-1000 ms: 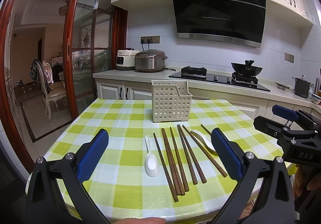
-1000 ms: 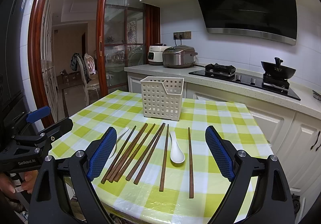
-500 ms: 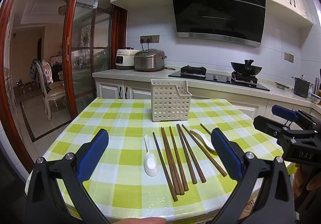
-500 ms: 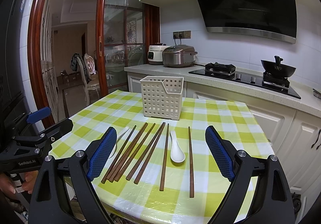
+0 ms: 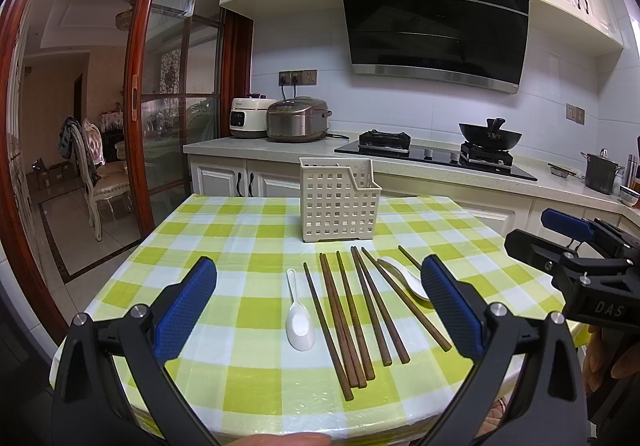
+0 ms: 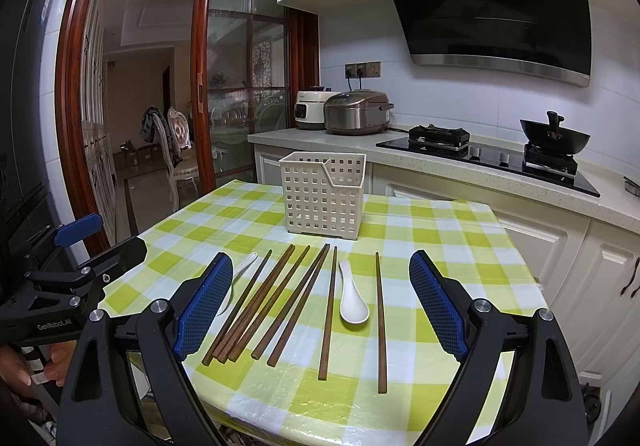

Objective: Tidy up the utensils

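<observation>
Kitchen table (image 6: 460, 230) under checked cloth. Chopsticks (image 6: 280, 298) and two spoons (image 6: 352, 302) lined flat before empty basket (image 6: 322, 194), ready for pickup. Left gripper (image 5: 320, 310), right gripper (image 6: 320, 306): spread wide, holding nothing.

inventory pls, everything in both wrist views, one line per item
chopsticks: 8, dark brown, flat on the table in front of the basket
spoons: 2, white, among the chopsticks
basket: 1, cream, perforated, upright behind the utensils
table: 1, green and white check cloth
rice cookers: 2, one white, one bronze, counter by the door
wok: 1, black, on the hob
range hood: 1, black, wall
pot: 1, dark, counter far right
chair: 1, pale, next room
left gripper: blue pads, open
right gripper: blue pads, open
</observation>
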`<state>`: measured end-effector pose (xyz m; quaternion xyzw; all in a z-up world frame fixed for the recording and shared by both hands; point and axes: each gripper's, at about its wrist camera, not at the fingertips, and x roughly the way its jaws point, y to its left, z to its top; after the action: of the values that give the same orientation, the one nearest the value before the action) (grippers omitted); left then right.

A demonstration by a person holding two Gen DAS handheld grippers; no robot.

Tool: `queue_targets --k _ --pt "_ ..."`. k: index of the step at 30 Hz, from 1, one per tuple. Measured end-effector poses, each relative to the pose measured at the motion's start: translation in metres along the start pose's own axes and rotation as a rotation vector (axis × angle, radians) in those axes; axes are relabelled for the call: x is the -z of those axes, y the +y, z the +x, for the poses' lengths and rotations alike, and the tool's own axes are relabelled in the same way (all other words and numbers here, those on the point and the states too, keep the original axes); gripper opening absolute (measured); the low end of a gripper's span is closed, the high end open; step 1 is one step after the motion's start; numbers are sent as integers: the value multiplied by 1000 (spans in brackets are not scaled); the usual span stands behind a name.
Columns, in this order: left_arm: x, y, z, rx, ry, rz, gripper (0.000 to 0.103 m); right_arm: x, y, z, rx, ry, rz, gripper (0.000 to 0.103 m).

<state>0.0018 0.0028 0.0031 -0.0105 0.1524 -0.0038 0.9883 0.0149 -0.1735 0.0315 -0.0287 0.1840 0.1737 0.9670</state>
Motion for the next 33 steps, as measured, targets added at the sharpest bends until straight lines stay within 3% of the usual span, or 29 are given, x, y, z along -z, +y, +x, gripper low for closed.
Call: queue_targets --k 18,22,33 --pt "5 -6 10 41 35 1 99 2 0 4 13 23 4 84" --pt "9 -1 21 71 97 -23 99 6 -3 19 16 58 7 84" --pt "23 22 82 29 289 -65 99 19 -31 88 4 235 47 84"
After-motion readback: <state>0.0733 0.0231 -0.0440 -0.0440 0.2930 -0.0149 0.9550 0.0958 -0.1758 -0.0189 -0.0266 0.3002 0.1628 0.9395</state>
